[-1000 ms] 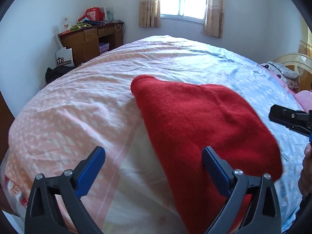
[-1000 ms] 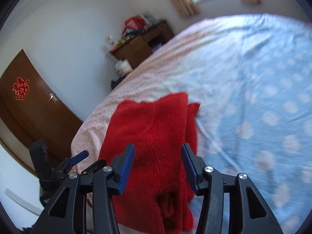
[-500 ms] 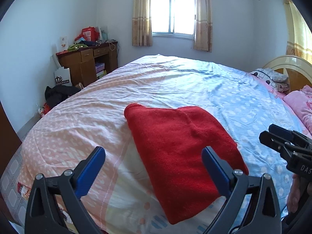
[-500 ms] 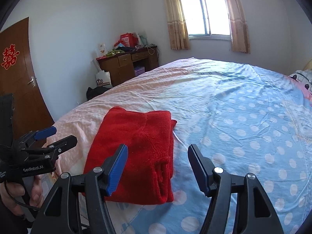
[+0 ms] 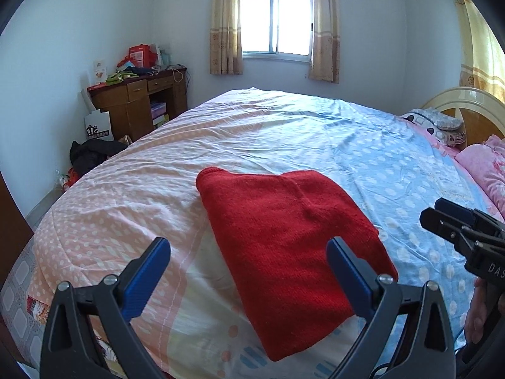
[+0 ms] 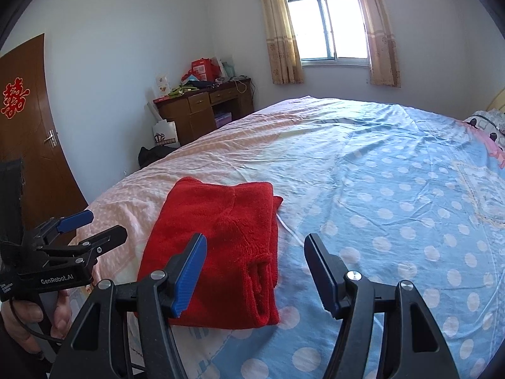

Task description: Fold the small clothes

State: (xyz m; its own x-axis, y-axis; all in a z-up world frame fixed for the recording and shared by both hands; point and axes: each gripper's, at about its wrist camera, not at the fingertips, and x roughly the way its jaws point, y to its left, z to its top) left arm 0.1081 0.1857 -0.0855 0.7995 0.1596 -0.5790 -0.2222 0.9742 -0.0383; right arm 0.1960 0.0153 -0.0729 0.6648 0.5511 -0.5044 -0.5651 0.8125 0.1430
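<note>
A red knitted garment (image 5: 284, 227) lies folded into a neat rectangle on the bed, near its front edge; it also shows in the right wrist view (image 6: 217, 246). My left gripper (image 5: 249, 262) is open and empty, held above the bed in front of the garment's near left side. My right gripper (image 6: 255, 262) is open and empty, held above the garment's near right edge. Each gripper shows in the other's view: the right one (image 5: 454, 224) at the far right, the left one (image 6: 79, 230) at the far left.
The bed (image 5: 315, 132) has a pink and blue dotted cover. Pillows (image 5: 442, 126) and a headboard lie at the right. A wooden desk (image 5: 139, 101) with clutter, a paper bag and a black bag stand by the left wall. A brown door (image 6: 28, 145) is at left.
Both grippers have pulled back and up from the garment, so more of the room shows. The right gripper's jaws have opened wider. The garment lies still.
</note>
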